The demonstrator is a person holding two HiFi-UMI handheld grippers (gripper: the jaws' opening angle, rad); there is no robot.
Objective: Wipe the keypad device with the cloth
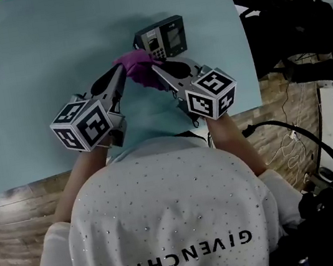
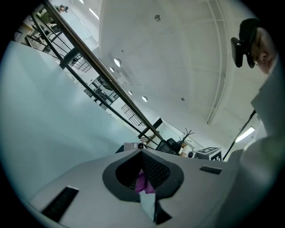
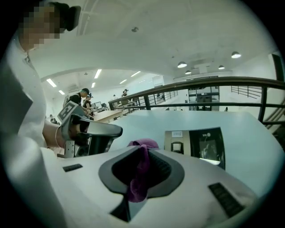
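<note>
Left gripper (image 1: 120, 70) clamped shut on the cloth (image 1: 138, 66); down its own view, jaws pinched together with a purple strip of cloth (image 2: 142, 181) caught between them. Right gripper (image 1: 157, 69) likewise closed tight on the cloth; purple fold (image 3: 140, 171) hanging down between its jaws, small bunch poking out above the tips. Tips converging on the cloth from either side, left gripper from the left, right gripper from the right; cloth bunched up between them over the light blue table (image 1: 45, 48). Keypad device (image 1: 161, 38) on the table just beyond the cloth, toward the far edge; keys on its left half, dark screen on its right half. Far edge of the cloth overlapping the device's near-left corner in head view; actual contact not clear. In right gripper view, keypad device (image 3: 196, 144) on the table just ahead and right of the jaws; left gripper (image 3: 89, 133) close alongside at left.
</note>
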